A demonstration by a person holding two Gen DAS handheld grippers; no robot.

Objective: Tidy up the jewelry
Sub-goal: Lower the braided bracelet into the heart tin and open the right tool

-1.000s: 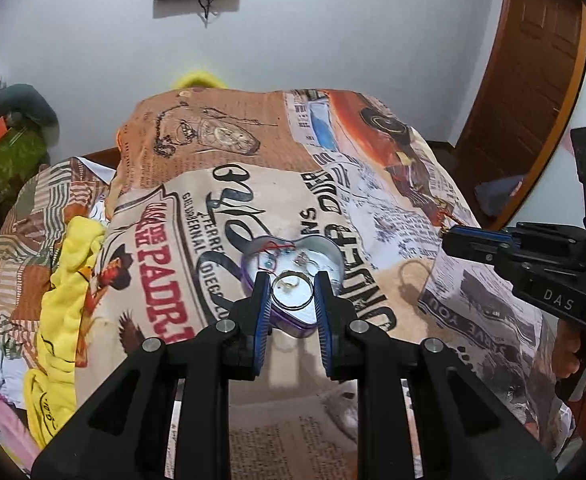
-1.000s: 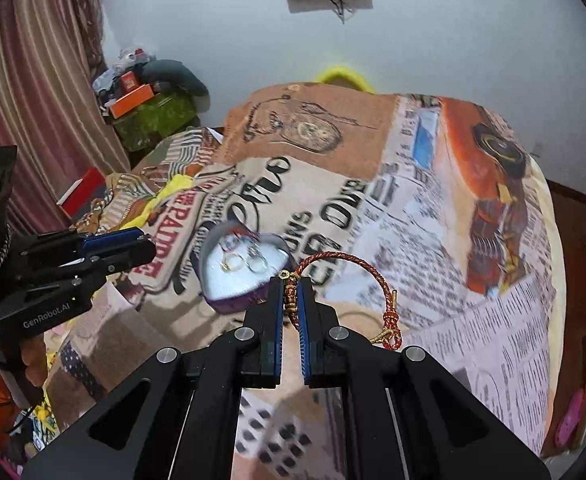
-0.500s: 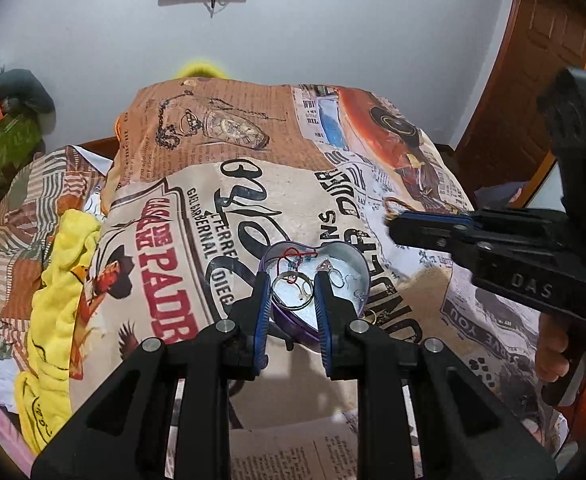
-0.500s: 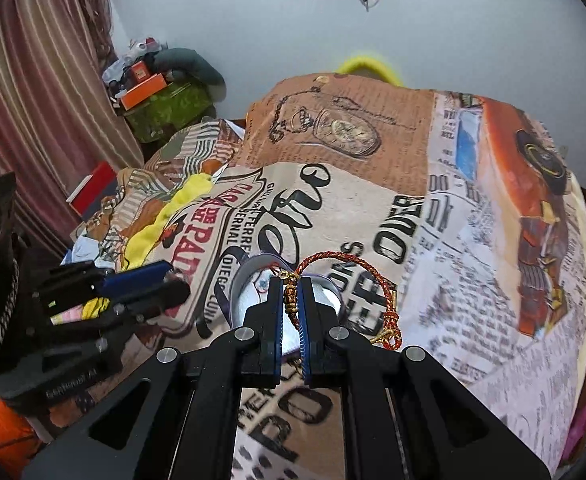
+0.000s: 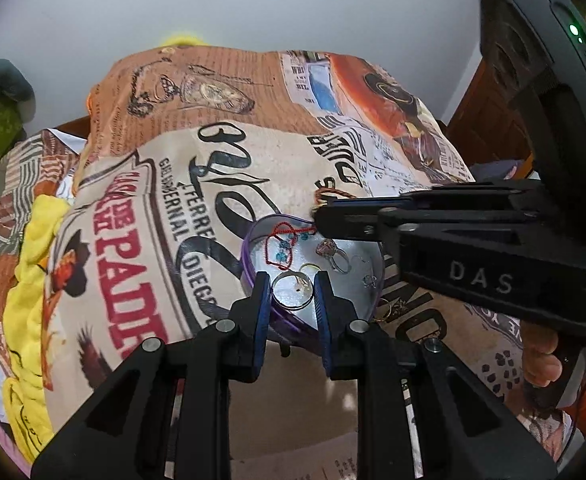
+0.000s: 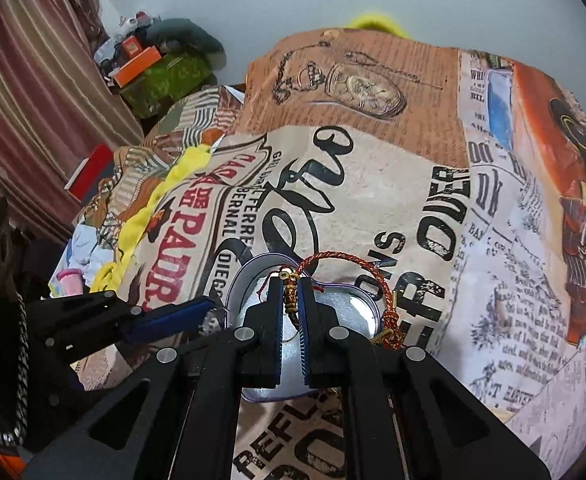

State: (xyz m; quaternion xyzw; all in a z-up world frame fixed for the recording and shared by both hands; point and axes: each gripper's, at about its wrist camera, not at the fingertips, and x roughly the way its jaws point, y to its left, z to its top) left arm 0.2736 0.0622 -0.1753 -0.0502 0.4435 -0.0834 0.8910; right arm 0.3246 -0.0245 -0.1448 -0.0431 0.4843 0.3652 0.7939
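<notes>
Items in hand: your left gripper (image 5: 292,294) pinches a thin, light, slippery silver ring (image 5: 293,290) by its rim over the heart-shaped tin (image 5: 249,276), your right gripper (image 6: 289,300) clamps a limp braided red bracelet (image 6: 345,264) at its beaded knot.

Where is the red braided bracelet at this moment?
In the right wrist view, the red braided bracelet is pinched in the right claw, hanging just over the heart-shaped tin on the printed bedspread.

Silver ring (image 5: 292,291) between left tool (image 5: 292,292) pads
</notes>
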